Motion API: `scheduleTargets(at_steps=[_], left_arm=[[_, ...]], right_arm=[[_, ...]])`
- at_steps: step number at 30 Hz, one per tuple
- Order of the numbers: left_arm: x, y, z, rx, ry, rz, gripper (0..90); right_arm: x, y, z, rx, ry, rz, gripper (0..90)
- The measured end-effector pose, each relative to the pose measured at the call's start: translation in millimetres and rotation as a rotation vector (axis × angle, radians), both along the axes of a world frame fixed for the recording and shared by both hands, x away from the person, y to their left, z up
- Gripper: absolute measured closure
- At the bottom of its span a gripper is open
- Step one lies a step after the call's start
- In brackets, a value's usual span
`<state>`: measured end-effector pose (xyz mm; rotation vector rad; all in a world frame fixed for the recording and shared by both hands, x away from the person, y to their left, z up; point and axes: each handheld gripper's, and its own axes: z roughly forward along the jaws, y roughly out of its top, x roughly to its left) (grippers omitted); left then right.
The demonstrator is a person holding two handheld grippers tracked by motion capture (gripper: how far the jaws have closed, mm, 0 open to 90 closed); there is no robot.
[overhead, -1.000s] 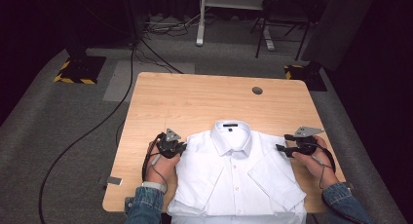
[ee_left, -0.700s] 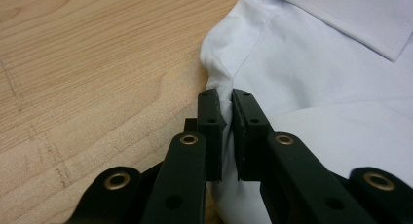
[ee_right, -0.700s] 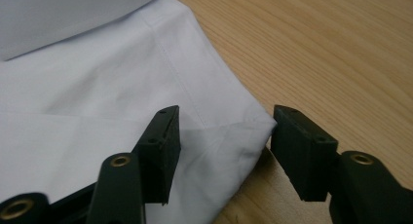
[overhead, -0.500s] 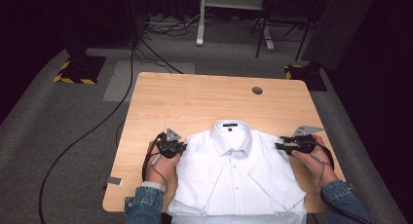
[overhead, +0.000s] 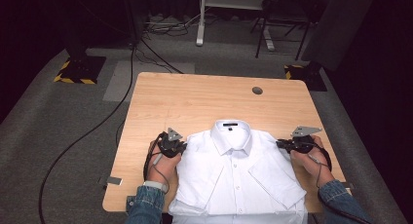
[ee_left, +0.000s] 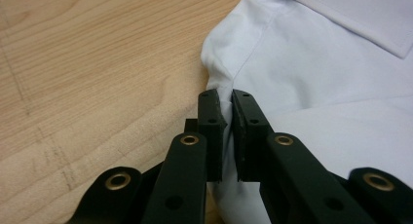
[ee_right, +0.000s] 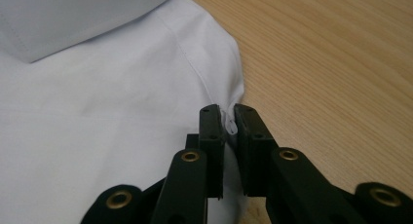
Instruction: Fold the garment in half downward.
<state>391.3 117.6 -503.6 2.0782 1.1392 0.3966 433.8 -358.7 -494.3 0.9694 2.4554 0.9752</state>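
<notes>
Because the white shirt (overhead: 237, 175) has been laid face up on the wooden table (overhead: 204, 102) with its collar (overhead: 231, 136) pointing away from the person and its short sleeves folded inward over the front, its two shoulder edges are left as the outermost corners of the far end, and these are the places where it has been taken hold of. The left gripper (overhead: 181, 147) is set at the shirt's left shoulder; in the left gripper view its jaws are seen pressed together on a thin ridge of cloth at the shoulder seam (ee_left: 228, 100). The right gripper (overhead: 282, 144) is set at the opposite shoulder, and its jaws have just been closing; in the right gripper view a small pleat of fabric (ee_right: 229, 121) is pinched between them. Both grips are taken level with each other, beside the collar and outboard of it, so that the garment can presumably be lifted or drawn evenly without being skewed. The hem end of the shirt lies at the table's near edge, between the person's forearms. The bare tabletop beyond the collar is judged to leave room for the shirt to be pulled or folded forward.
</notes>
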Motion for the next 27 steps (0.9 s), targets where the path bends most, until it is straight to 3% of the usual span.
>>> scheduleTargets(at_steps=[3,14,23,27], left_arm=[[1.9,-1.5,1.3,0.016,-0.017,0.011,83.3],[19.2,0.6,25.5,-0.006,-0.077,0.029,83.4],[43.7,-3.4,53.9,0.034,-0.139,0.02,83.4],[54.8,-2.9,68.7,0.023,-0.166,0.025,83.4]], right_arm=[[-0.5,-0.9,4.8,0.014,-0.022,-0.011,82.6],[8.5,-3.4,27.5,0.071,-0.074,-0.042,82.6],[25.6,-1.4,49.0,0.059,-0.126,-0.072,82.6],[36.8,0.0,62.2,0.062,-0.148,-0.084,82.6]])
